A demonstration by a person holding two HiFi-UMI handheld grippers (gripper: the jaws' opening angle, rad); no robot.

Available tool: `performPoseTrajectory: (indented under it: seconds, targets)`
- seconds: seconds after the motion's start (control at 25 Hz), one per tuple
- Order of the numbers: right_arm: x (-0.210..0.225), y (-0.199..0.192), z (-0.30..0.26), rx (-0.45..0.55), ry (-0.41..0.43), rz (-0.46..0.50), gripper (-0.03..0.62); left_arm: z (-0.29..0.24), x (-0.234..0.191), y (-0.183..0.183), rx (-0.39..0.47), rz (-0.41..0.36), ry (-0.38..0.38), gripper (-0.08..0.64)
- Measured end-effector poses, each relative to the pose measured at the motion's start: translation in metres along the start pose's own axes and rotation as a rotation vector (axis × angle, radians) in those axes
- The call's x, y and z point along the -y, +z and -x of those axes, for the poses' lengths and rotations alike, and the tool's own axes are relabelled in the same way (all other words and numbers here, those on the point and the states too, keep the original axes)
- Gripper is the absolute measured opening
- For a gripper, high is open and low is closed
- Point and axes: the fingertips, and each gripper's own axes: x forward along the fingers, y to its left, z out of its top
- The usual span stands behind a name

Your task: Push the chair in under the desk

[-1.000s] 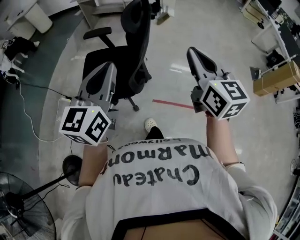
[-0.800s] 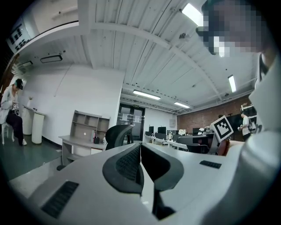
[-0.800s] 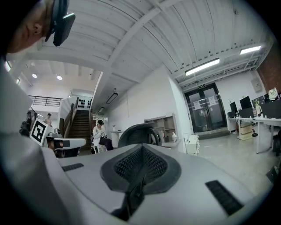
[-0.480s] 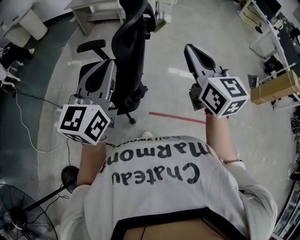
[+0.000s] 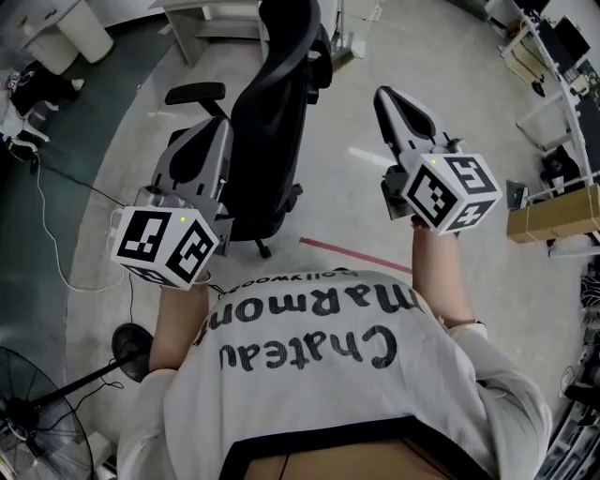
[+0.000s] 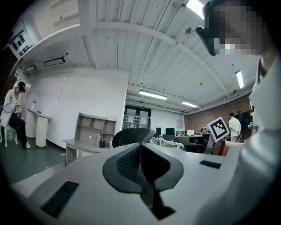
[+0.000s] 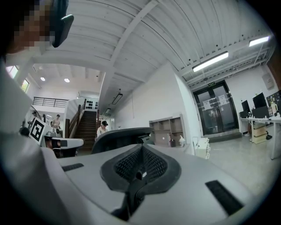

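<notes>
A black office chair (image 5: 279, 103) stands on the floor ahead of me, its back towards me and its seat (image 5: 192, 141) and armrest (image 5: 195, 93) to the left. The pale desk (image 5: 211, 11) is beyond it at the top edge. My left gripper (image 5: 214, 129) is shut and empty, held over the seat beside the chair back. My right gripper (image 5: 384, 96) is shut and empty, to the right of the chair and clear of it. The chair back's top edge (image 6: 131, 134) rises just past the left gripper (image 6: 140, 145), and the chair back (image 7: 123, 135) also shows beyond the right gripper (image 7: 141, 147).
A floor fan (image 5: 37, 427) stands at the lower left, with a cable (image 5: 56, 216) trailing across the floor. A red tape line (image 5: 352, 255) crosses the floor. A cardboard box (image 5: 555, 211) and desks sit at the right. A seated person (image 6: 13, 115) is far left.
I have stepped closer to the chair, and the desk has come into view above it. The shoe seen earlier is hidden now. Both grippers stay shut and keep their pose.
</notes>
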Motion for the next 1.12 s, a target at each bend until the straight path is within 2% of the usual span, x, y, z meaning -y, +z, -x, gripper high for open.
performPoseTrajectory:
  seconds: [0.28,0.44,0.6,0.84,1.0,1.12]
  targets:
    - [0.025,-0.005,-0.055,-0.014,0.132,-0.017,0.009,0.001,-0.019,0.001,0.005,0.006,0.156,0.018]
    - [0.036,0.006,-0.097,-0.028,0.265,0.009,0.009,-0.001,-0.023,0.005,0.036,0.04,0.285,0.018]
    - [0.051,0.012,-0.121,-0.033,0.36,0.023,0.008,-0.015,-0.019,0.004,0.039,0.018,0.392,0.018]
    - [0.07,-0.009,-0.151,-0.093,0.505,0.028,0.009,-0.023,-0.009,-0.017,0.063,0.077,0.575,0.018]
    - [0.076,-0.021,-0.164,-0.126,0.594,0.037,0.009,-0.028,0.006,-0.033,0.003,0.007,0.673,0.018]
    - [0.082,-0.03,-0.172,-0.143,0.63,0.032,0.009,-0.039,0.022,-0.04,-0.102,-0.069,0.66,0.02]
